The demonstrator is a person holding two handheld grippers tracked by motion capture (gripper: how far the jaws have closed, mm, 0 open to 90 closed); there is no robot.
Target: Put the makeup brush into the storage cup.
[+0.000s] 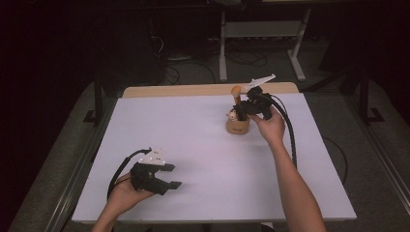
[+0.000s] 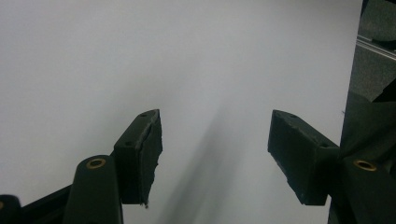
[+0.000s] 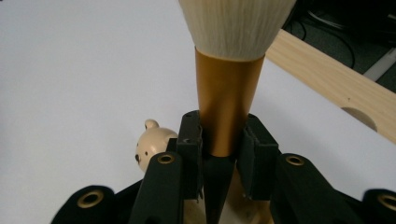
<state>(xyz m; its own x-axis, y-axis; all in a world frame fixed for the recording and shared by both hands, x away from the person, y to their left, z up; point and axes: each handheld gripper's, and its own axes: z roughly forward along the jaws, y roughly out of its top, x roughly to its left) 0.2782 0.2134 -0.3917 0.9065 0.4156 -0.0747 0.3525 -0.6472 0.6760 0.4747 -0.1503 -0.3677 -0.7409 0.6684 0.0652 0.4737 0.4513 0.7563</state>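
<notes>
right gripper (image 3: 223, 140) clamps the brush (image 3: 227, 98) by its gold ferrule, bristles up, over the wooden holder (image 1: 238, 125).

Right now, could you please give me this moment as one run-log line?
right gripper: shut on brush | brush: upright above wooden holder | left gripper: open, nothing between jaws, over table

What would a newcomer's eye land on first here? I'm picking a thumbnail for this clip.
Probably the makeup brush, its gold ferrule clamped between the right gripper's fingers, cream bristles up, above the small wooden holder with a bear face at the table's far right. Next, the left gripper at the near left, fingers spread over the bare white table.
</notes>
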